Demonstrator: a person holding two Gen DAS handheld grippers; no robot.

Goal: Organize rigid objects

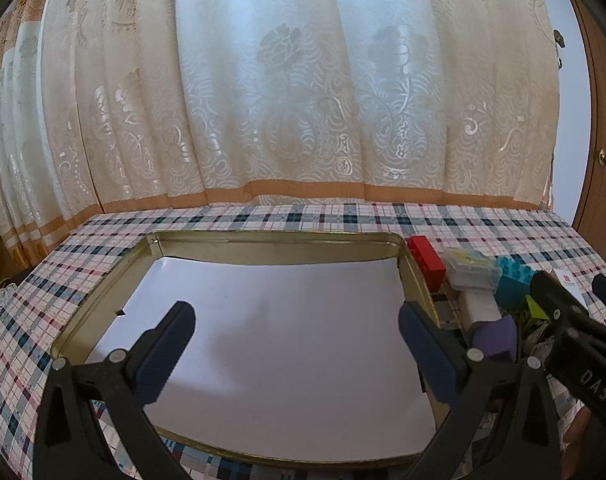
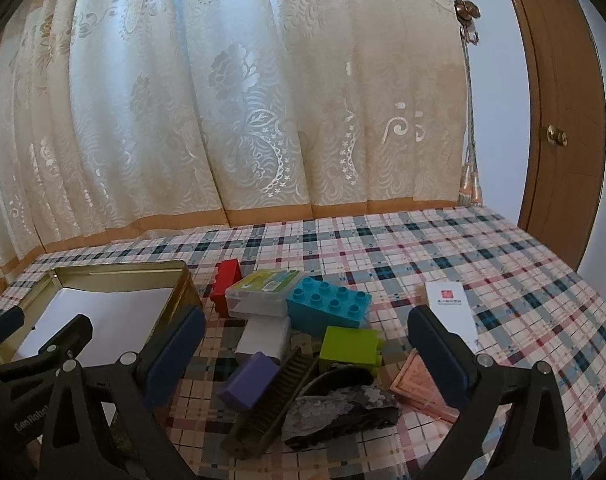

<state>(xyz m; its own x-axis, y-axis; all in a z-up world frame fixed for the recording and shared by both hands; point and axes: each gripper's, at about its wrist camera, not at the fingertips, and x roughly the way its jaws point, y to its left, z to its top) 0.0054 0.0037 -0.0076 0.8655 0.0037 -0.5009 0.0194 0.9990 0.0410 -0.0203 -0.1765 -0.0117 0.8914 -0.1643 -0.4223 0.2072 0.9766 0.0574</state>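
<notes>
Hovering over the shallow gold metal tin lined with white paper (image 1: 239,248), left gripper (image 1: 297,346) spread wide, nothing held. Beside the tin's right wall, a crowded heap on the plaid tablecloth (image 2: 463,248): red plastic brick (image 2: 227,284), clear lidded box (image 2: 263,292) touching the turquoise studded brick (image 2: 329,306), purple block (image 2: 249,378), lime brick (image 2: 351,346), brown comb (image 2: 279,388). Right gripper (image 2: 307,354) likewise released above the heap. Likely trouble: fingers nudging neighbours, toppling stacked pieces, or clipping the tin's rim.
</notes>
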